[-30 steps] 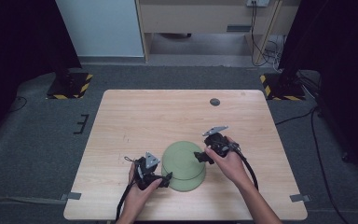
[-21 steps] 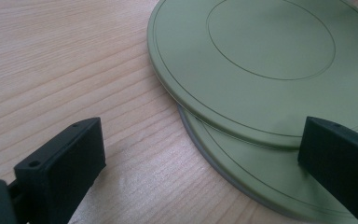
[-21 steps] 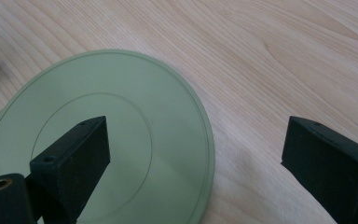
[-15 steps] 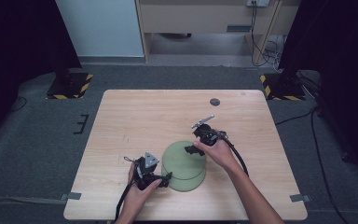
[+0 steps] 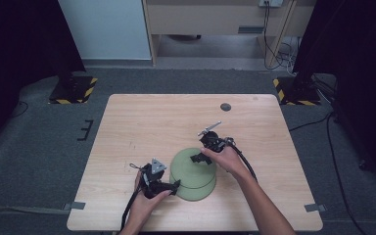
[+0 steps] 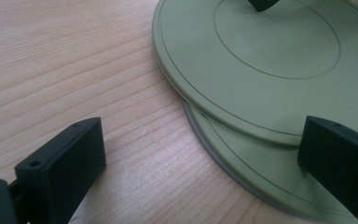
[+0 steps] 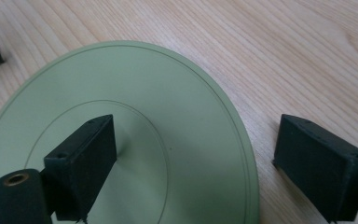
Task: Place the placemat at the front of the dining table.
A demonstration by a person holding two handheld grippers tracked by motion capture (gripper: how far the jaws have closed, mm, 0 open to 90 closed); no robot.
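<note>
2 green plates (image 5: 192, 176) lie stacked, upside down, on the near half of the wooden table (image 5: 152, 122), the upper plate (image 6: 261, 65) shifted a little off the lower plate (image 6: 256, 182) so that a crescent of the lower one shows at the near edge. Each underside carries a raised ring around its middle.

Left gripper (image 5: 169, 186) sits low at the stack's left edge, held in the person's left hand (image 5: 147, 193). In the left gripper view its 2 black jaws stand spread wide: 1 over bare wood, the other over the rim where the plates overlap, nothing pinched between them.

Right gripper (image 5: 196, 157) reaches over the far right side of the stack, held in the right hand (image 5: 225, 159). In the right gripper view its jaws straddle the upper plate's rim, 1 above the plate's underside inside the ring, the other outside over the table. They have just been closing slightly, with the rim between them, yet both pads are clear of it.

1 small dark disc (image 5: 225, 106) lies near the table's far edge, well apart from the plates.
</note>
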